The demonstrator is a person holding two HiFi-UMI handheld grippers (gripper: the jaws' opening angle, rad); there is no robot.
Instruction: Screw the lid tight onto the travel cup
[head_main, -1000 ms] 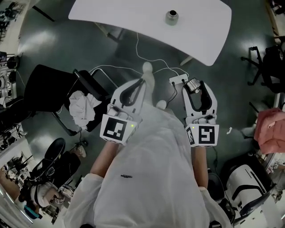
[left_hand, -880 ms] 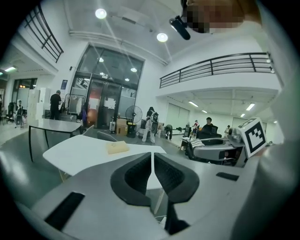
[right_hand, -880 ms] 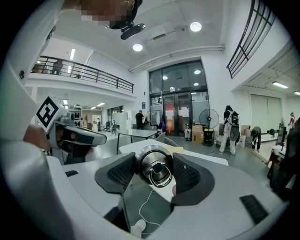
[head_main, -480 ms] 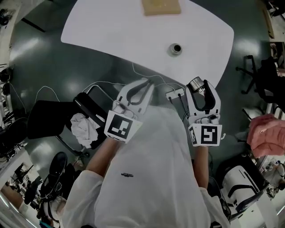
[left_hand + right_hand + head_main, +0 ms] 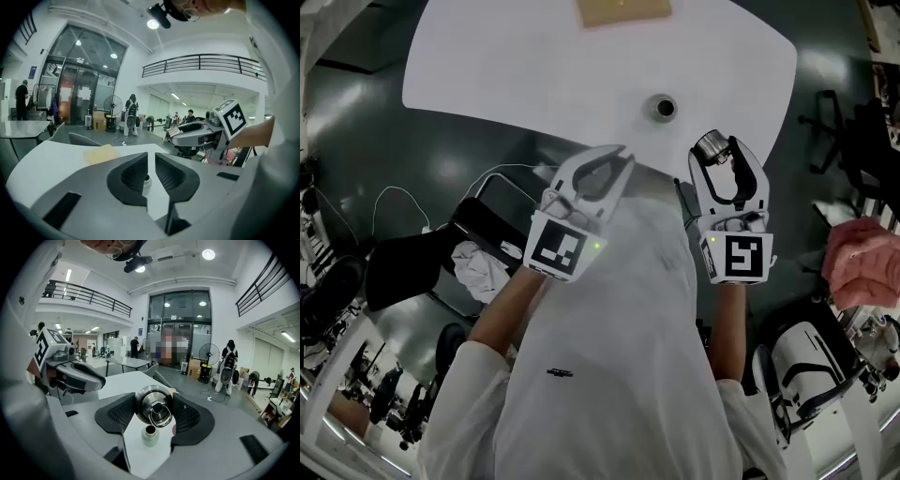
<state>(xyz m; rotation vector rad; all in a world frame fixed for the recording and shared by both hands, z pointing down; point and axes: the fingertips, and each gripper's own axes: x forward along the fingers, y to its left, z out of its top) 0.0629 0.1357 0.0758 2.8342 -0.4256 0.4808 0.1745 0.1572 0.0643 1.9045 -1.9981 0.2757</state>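
Travel cup stands upright on white table, mouth open, inside too dark to see contents. Right gripper is clamped on steel lid, near the cup, not touching. Left gripper: jaws nearly together, empty. Tan board at table's far edge; grey floor w/ chairs around.

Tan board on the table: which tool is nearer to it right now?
Left. The left tool points almost straight at the tan board; the right tool, gripping the lid, sits farther off to the board's right.
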